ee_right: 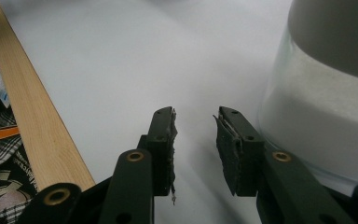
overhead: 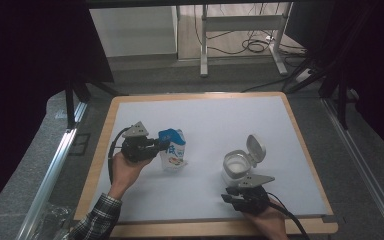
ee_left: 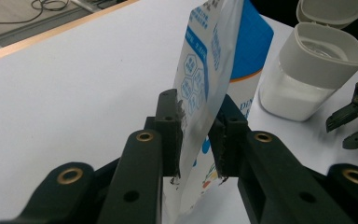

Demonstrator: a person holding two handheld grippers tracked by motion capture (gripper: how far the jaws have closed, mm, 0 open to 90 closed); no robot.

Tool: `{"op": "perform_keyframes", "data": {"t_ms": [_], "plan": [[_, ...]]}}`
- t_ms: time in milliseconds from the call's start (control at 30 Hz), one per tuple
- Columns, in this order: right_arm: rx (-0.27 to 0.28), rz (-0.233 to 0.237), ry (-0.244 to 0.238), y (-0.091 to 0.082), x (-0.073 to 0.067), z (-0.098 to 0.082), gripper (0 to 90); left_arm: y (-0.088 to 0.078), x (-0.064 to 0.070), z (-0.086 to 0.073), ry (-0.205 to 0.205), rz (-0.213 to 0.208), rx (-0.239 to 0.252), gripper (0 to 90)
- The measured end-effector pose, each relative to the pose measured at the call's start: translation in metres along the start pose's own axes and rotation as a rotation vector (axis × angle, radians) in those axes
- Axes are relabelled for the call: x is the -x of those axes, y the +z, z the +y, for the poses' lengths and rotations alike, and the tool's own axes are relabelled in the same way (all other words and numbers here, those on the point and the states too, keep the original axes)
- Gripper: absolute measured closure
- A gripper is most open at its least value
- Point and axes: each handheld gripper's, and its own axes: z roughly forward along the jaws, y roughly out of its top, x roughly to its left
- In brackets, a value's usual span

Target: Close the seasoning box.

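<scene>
High view: above near edge, facing forward-down over whole table point(overhead: 130, 105). Left gripper view: close, low, looking rightward past pouch point(ee_left: 205, 70) toward jar point(ee_left: 307, 79). Right gripper view: low, very close beside jar point(ee_right: 326, 93). Jar shared by all.

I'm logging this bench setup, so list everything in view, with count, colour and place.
pouch: one, blue and white, upright on the mat left of centre, between the left jaws
jar: one, clear with a white flip lid standing open, white powder inside, right of centre
mat: one, white, covering the tabletop
table: one, light wood edge around the mat
desk frame: one, grey, on the floor behind the table
cables: several, black, on the floor by that frame
left gripper: one, black, jaws close on either side of the pouch
right gripper: one, black, jaws open and empty beside the jar
</scene>
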Motion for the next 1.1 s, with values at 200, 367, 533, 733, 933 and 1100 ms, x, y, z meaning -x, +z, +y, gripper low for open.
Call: {"op": "perform_keyframes", "data": {"t_ms": [200,367,533,733,933,1100], "plan": [[-0.004,0.003,0.003,0.001,0.000,-0.001,66.5,0.001,0.001,-0.006,0.006,0.016,-0.003,67.3],[-0.008,0.004,0.004,0.001,0.000,-0.001,66.2,0.001,0.003,-0.008,0.017,0.030,0.000,55.8],[-0.008,0.001,0.010,-0.001,0.001,-0.002,65.9,0.002,0.007,-0.013,0.032,0.047,-0.008,40.1],[-0.007,-0.006,0.016,-0.003,0.003,-0.004,66.0,0.003,0.011,-0.023,0.038,0.069,-0.044,27.0],[-0.015,-0.020,0.014,-0.006,0.004,-0.005,69.0,0.001,0.017,-0.034,0.023,0.090,-0.063,18.8],[-0.015,-0.026,0.026,-0.010,0.007,-0.007,75.7,0.003,0.021,-0.045,0.003,0.117,-0.090,12.3]]}}
